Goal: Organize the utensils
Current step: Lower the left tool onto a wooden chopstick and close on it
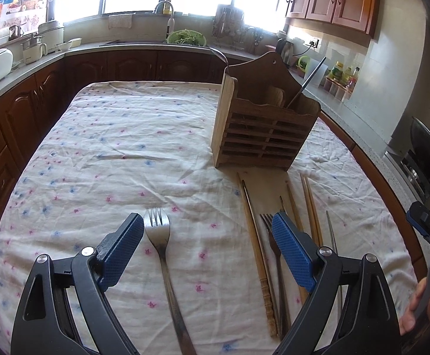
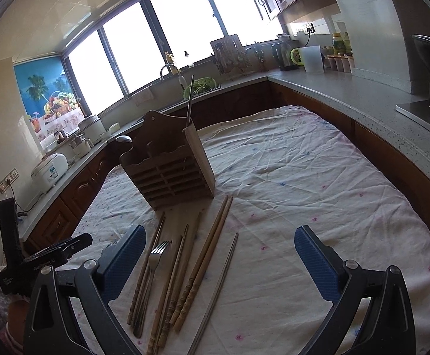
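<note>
Left tool (image 1: pixel 207 230) apart, straddling lone fork (image 1: pixel 163 254) w/ handle toward it, prob. for pickup. Right tool (image 2: pixel 220 247) apart over chopsticks (image 2: pixel 206 263); caddy (image 2: pixel 170 171) just beyond.

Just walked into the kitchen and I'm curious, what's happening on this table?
Someone holding a gripper in each hand is sorting utensils into a wooden holder on the tablecloth. The left gripper is open, with a fork lying between its fingers. The right gripper is open too, above the wooden chopsticks, holding nothing. A second fork lies among them.
</note>
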`<state>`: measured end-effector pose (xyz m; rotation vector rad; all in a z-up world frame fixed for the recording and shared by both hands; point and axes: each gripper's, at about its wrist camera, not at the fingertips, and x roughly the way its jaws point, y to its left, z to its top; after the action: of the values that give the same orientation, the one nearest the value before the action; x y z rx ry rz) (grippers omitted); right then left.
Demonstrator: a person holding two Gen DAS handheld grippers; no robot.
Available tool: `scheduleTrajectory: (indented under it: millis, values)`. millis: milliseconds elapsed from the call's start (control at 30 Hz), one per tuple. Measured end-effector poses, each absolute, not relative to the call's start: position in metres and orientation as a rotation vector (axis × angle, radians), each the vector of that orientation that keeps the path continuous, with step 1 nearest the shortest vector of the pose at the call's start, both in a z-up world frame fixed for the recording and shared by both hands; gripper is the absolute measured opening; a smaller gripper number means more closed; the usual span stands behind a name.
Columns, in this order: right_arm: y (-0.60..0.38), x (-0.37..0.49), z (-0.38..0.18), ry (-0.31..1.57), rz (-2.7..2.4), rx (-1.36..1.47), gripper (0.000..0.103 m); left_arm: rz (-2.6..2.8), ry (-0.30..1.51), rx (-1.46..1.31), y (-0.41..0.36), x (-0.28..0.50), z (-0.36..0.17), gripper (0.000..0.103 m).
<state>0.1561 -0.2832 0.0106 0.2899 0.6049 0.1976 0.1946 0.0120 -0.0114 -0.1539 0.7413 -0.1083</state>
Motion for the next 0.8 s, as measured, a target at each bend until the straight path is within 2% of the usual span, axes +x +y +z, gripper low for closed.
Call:
scheduleTrajectory:
  millis: [200,300,467,533,667,800]
  values:
    - [-0.280,0.169,0.006,0.628,0.197,0.286,0.101,-0.110,0.779,-0.135,0.008,0.212,-0.019,0.090]
    - [-0.278,0.177,0.004,0.637,0.192,0.280,0.095,-0.117,0.797,-0.128,0.005,0.222,-0.023,0.090]
    - [-0.274,0.198,-0.003,0.678,0.192,0.278,0.071,-0.140,0.841,-0.111,-0.004,0.244,-0.030,0.072]
    - [-0.271,0.208,-0.007,0.703,0.198,0.280,0.067,-0.149,0.856,-0.106,-0.008,0.253,-0.033,0.068]
    - [-0.265,0.230,-0.021,0.763,0.199,0.273,0.051,-0.170,0.887,-0.085,-0.017,0.269,-0.039,0.058]
    - [-0.258,0.252,-0.036,0.828,0.197,0.276,0.041,-0.180,0.920,-0.049,-0.028,0.284,-0.047,0.050]
